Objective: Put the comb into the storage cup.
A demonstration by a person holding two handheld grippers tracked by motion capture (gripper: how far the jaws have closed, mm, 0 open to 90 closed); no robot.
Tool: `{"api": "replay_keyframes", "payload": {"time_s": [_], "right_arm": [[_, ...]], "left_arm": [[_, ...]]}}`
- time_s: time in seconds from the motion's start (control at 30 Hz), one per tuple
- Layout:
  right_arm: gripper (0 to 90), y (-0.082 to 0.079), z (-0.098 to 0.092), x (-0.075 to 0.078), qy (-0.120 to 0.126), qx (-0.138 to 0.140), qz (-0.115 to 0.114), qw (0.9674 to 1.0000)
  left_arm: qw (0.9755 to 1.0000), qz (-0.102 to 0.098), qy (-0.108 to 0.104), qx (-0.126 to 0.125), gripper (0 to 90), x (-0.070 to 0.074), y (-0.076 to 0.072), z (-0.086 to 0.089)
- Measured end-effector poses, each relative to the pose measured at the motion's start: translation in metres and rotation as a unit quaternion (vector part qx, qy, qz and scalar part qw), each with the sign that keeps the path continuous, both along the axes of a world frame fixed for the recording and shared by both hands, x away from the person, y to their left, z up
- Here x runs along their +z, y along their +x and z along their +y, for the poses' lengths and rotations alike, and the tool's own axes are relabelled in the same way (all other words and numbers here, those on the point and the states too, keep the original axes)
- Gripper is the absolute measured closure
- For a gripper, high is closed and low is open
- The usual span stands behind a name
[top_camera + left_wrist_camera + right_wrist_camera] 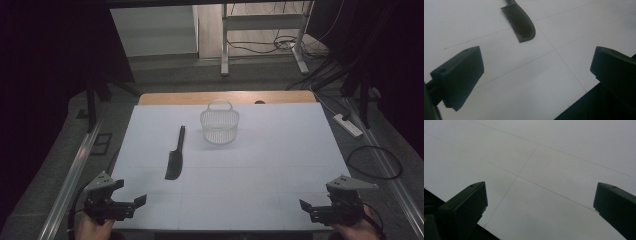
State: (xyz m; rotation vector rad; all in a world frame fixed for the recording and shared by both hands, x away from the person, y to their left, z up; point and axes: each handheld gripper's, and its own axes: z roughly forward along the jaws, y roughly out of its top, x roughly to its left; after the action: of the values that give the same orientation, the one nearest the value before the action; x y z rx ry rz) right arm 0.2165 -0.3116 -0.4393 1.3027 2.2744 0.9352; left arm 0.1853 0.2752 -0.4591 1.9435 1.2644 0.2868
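Note:
A black comb [175, 155] lies flat on the white table [280, 150], left of centre, its handle pointing away from me. Behind it and to the right stands a white wire basket [219, 125] with a handle, upright and empty as far as I can see. My left gripper [130, 193] hovers at the near left corner, open and holding nothing. In its own view the left gripper [536, 72] has its jaws wide apart, with the comb's toothed end [520, 23] ahead. My right gripper [317, 201] is at the near right corner. The right gripper [540, 205] is open over bare table.
A wooden strip [225, 97] runs along the table's far edge. Metal rails [75, 165] flank the table on both sides. On the floor to the right lie a power strip [347, 125] and cables [375, 161]. A desk frame [225, 45] stands behind.

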Motion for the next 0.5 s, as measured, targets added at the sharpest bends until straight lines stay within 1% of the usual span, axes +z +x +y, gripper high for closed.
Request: {"api": "replay_keyframes", "payload": {"time_s": [0.27,0.37,0.43,0.5], "right_arm": [[0.0,0.000,0.000,0.000,0.000,0.000,0.000,1.0000],[0.0,0.001,0.001,0.000,-0.002,0.003,0.002,1.0000],[0.0,0.001,0.001,0.000,-0.003,0.003,0.002,1.0000],[0.0,0.001,0.001,0.000,-0.004,0.004,0.002,1.0000]], "left_arm": [[0.9999,0.002,0.003,-0.013,0.0,-0.001,0.007,-0.003],[0.9997,0.007,-0.003,-0.023,0.0,-0.002,0.011,-0.004],[0.9996,0.009,-0.003,-0.026,0.0,-0.003,0.013,-0.005],[0.9996,0.008,-0.003,-0.026,0.0,-0.003,0.014,-0.005]]}}
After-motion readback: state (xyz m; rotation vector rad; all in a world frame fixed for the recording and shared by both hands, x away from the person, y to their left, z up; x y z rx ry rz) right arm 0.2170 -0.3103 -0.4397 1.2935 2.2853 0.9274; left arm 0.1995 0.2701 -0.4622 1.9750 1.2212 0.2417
